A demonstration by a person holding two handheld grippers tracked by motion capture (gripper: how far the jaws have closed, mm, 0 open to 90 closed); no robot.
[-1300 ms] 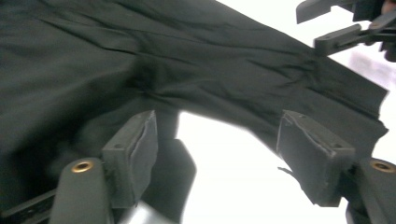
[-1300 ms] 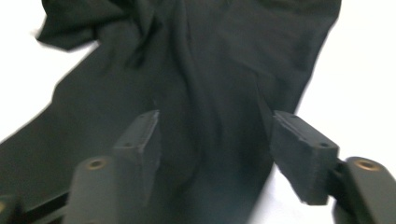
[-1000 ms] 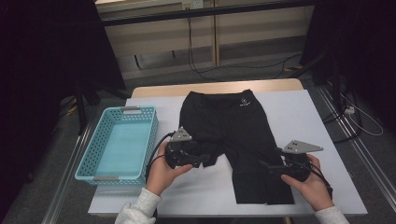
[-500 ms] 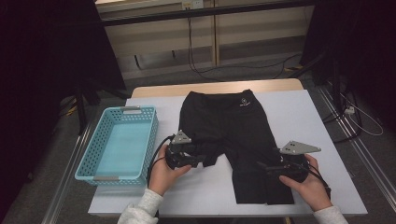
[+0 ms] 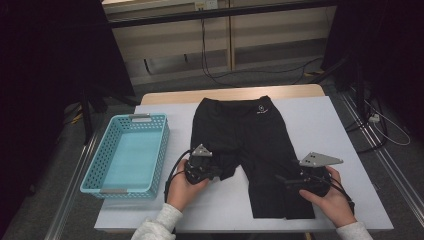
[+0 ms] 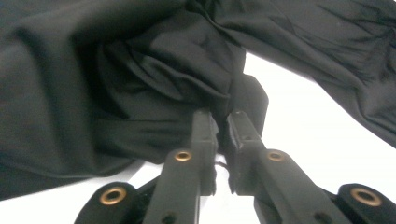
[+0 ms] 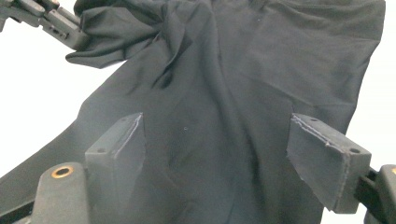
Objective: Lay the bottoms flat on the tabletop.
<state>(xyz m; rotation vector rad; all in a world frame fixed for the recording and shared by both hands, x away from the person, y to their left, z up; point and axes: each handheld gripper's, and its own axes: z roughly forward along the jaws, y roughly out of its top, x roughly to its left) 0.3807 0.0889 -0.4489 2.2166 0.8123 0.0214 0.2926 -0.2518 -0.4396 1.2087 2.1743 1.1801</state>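
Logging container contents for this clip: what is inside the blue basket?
Nothing visible: the blue basket shows a bare light-blue floor in the high view. Its near wall hides a thin strip of floor. The black shorts lie beside it on the table.

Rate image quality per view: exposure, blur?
High view: dim, dark surroundings, black shorts lose detail. Left gripper view: table blown out white, left claw slightly soft, pinching fabric. Right gripper view: right claw open, pads blurred, cloth folds readable.

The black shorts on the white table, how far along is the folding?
Barely begun. The black fabric shorts lie mostly flat. The left gripper pinches one bunched leg; the right gripper is open over the other. Likely left: folding, perhaps into the turquoise plastic basket.
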